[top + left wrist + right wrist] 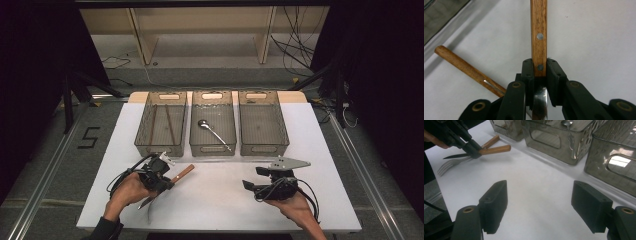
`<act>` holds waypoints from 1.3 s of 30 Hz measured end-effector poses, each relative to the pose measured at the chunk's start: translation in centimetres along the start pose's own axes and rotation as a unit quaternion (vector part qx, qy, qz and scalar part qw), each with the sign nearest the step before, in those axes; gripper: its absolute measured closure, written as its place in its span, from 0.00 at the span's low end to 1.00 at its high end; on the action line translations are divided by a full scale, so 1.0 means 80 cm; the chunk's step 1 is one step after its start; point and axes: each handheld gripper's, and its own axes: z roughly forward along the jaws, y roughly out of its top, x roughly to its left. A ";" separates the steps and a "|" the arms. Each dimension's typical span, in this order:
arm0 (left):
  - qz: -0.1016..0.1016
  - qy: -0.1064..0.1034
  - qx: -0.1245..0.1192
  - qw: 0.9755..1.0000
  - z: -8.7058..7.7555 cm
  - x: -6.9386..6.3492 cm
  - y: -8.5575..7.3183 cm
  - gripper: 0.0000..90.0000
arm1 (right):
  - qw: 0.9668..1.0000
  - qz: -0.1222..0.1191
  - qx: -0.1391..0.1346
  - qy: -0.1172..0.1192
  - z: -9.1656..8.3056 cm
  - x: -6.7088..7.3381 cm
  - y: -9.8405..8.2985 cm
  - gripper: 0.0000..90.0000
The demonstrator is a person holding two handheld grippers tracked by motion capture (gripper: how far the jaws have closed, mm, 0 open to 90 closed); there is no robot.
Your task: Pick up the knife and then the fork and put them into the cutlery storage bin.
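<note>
Near the table's front edge, left claw (539,68) clamped on knife handle (538,30), right claw (546,205) wide, empty

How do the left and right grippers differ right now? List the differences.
1. The left gripper is shut on a wooden utensil handle; the right gripper stands open, with nothing between its fingers.
2. The left gripper sits among the cutlery; the right gripper hangs over bare white table.

Shared: both are black and hand-held, and both are near the bins.
</note>
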 end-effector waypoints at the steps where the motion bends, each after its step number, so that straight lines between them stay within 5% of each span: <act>1: 0.001 -0.004 -0.002 1.000 0.000 -0.001 0.001 0.86 | 1.000 -0.001 -0.001 0.000 0.000 0.001 0.000 0.33; 15: 0.021 -0.031 -0.021 0.999 -0.007 -0.021 0.008 0.86 | 1.000 -0.019 -0.009 0.013 0.004 0.014 0.004 0.33; 26: 0.028 -0.042 -0.008 0.999 -0.002 -0.030 0.011 0.86 | 0.997 -0.064 -0.018 0.026 0.014 0.041 0.010 0.33; 39: 0.049 -0.059 -0.002 0.997 -0.008 -0.047 0.017 0.86 | 0.986 -0.163 -0.026 0.030 0.035 0.090 0.014 0.33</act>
